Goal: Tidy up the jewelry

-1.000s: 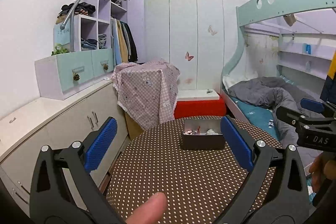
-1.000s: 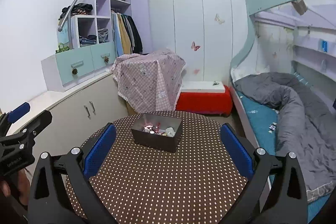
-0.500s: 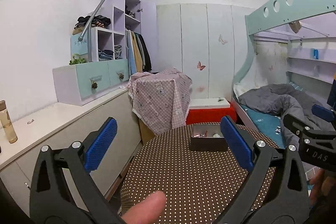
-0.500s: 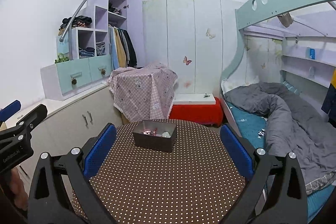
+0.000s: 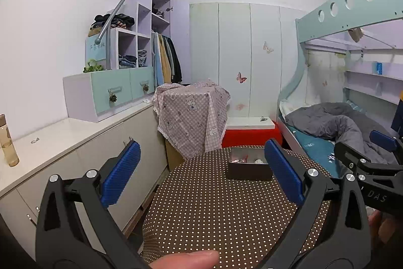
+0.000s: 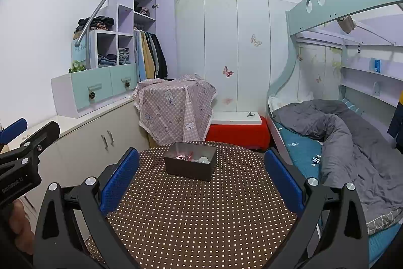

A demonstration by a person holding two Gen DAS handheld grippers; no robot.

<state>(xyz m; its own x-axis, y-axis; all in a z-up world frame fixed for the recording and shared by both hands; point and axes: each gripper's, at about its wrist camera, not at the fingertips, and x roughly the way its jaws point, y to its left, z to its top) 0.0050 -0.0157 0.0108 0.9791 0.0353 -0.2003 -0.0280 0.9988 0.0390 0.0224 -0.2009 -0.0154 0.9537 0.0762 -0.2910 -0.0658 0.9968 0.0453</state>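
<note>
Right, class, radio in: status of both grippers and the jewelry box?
Left gripper open, empty. Right gripper open, empty. Jewelry box on dotted table, untouched. Path clear.

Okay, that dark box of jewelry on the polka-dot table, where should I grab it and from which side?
Grip the dark box by one of its upright walls, coming down from above with one finger inside the open top and one outside. The near wall is probably easiest: it faces the open right gripper, and the jewelry lies low inside, leaving the rim free. The table around it gives room.

Home bedroom: bunk bed (image 6: 335, 132), wardrobe (image 6: 234, 52), hanging clothes (image 6: 149, 54).
</note>
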